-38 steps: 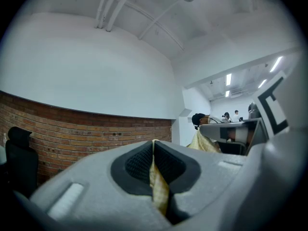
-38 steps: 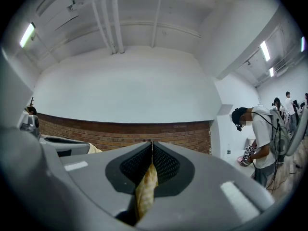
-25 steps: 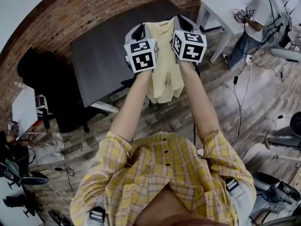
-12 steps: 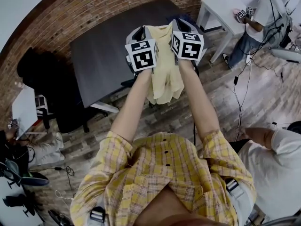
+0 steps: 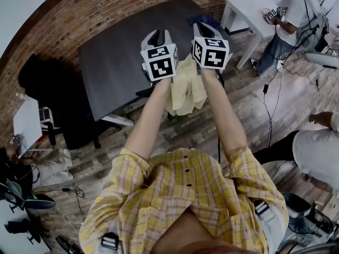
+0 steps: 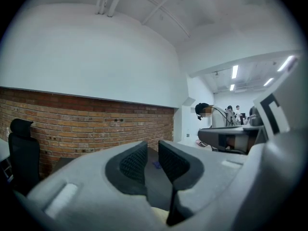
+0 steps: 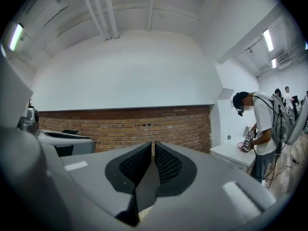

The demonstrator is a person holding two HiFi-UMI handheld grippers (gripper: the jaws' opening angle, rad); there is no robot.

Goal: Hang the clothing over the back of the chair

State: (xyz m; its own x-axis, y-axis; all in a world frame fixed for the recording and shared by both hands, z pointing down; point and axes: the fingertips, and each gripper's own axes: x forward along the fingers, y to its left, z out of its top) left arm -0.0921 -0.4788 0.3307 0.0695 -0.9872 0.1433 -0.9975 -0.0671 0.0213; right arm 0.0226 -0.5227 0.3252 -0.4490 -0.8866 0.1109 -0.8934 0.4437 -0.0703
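The pale yellow clothing [image 5: 186, 90] hangs below my two raised grippers, between my forearms. It drapes down over a dark chair [image 5: 144, 92] that it mostly hides. My left gripper [image 5: 157, 36] is up above it with a clear gap between its jaws and nothing in them. My right gripper [image 5: 204, 28] is beside it, its jaws a narrow slit apart and empty. A pale edge of the clothing [image 6: 159, 216] shows low under the left gripper [image 6: 153, 161]. In the right gripper view the right gripper [image 7: 153, 162] points at the brick wall.
A dark table [image 5: 116, 57] stands just beyond the chair, against a brick wall [image 5: 106, 9]. A black office chair [image 5: 45, 81] is at the left. A white table [image 5: 244, 10] with a person [image 5: 296, 20] beside it is at the back right. Cables [image 5: 273, 110] run across the floor.
The clothing, held high between the grippers before, has dropped out of both and now hangs lower. A person has moved along the right edge.
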